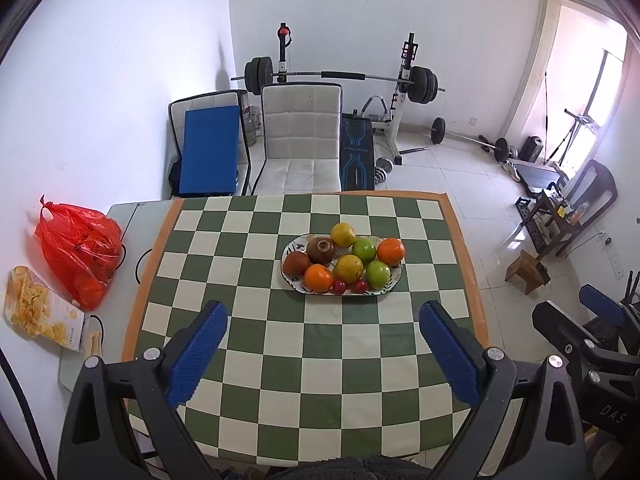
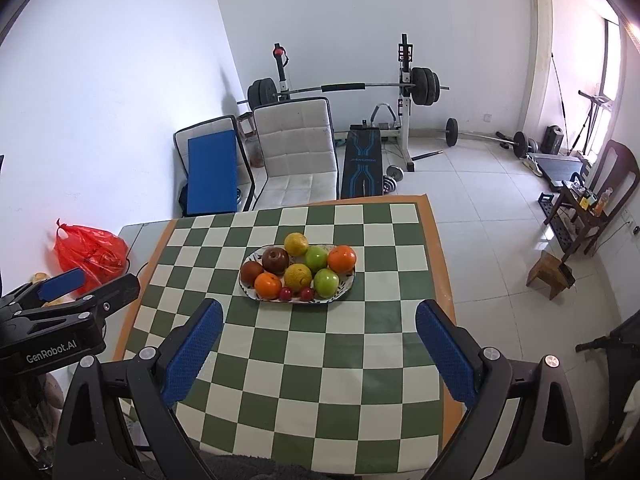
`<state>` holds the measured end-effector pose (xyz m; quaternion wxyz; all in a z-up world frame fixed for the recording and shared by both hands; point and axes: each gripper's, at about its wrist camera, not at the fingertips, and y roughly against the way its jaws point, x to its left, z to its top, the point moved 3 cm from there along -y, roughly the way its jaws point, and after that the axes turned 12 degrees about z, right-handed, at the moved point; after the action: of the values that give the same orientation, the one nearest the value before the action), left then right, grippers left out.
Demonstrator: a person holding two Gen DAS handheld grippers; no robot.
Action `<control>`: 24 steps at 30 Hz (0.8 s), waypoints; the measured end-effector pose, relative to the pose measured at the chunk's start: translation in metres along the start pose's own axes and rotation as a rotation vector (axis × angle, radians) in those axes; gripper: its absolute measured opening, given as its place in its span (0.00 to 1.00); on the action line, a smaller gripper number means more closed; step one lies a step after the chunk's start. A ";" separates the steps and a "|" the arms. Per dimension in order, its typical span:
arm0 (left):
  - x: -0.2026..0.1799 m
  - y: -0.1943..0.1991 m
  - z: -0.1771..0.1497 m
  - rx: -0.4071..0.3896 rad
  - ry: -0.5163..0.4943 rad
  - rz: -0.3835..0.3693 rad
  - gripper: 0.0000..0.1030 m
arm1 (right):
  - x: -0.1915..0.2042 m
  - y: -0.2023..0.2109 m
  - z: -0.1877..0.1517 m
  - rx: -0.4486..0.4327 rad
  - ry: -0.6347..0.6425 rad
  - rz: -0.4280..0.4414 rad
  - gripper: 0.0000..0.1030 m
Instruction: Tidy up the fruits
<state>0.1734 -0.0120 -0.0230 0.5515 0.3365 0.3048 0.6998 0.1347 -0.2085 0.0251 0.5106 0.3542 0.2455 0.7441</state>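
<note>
An oval patterned plate of fruit sat toward the far middle of a desk covered in a green-and-white checked cloth, as both pairs of tongs hung above the near edge. The left tongs stood wide open with nothing between their blue pads, and the right tongs were likewise spread apart and empty, well short of the plate.

The fruit lay packed together: two green apples on the right side, an orange at the far right and another at the near left, two yellowish citrus fruits down the middle, two dark reddish-brown fruits on the left, and two small red fruits along the near rim.

Left of the cloth, a red plastic bag and a packet of crisps rested on the desk's bare part. Beyond the far edge stood a white padded chair, with a barbell rack against the wall.
</note>
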 end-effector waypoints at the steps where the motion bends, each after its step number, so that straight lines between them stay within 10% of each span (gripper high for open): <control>1: 0.001 0.002 0.000 -0.004 0.003 0.004 0.96 | 0.001 0.002 0.000 0.000 0.001 0.002 0.96; 24: -0.006 -0.049 0.000 -0.035 0.014 0.061 0.98 | -0.033 -0.068 0.003 0.023 0.016 -0.060 0.98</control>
<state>0.2028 -0.0081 -0.0630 0.5336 0.3310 0.2860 0.7238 0.1844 -0.2144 -0.0319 0.5266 0.3467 0.2688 0.7282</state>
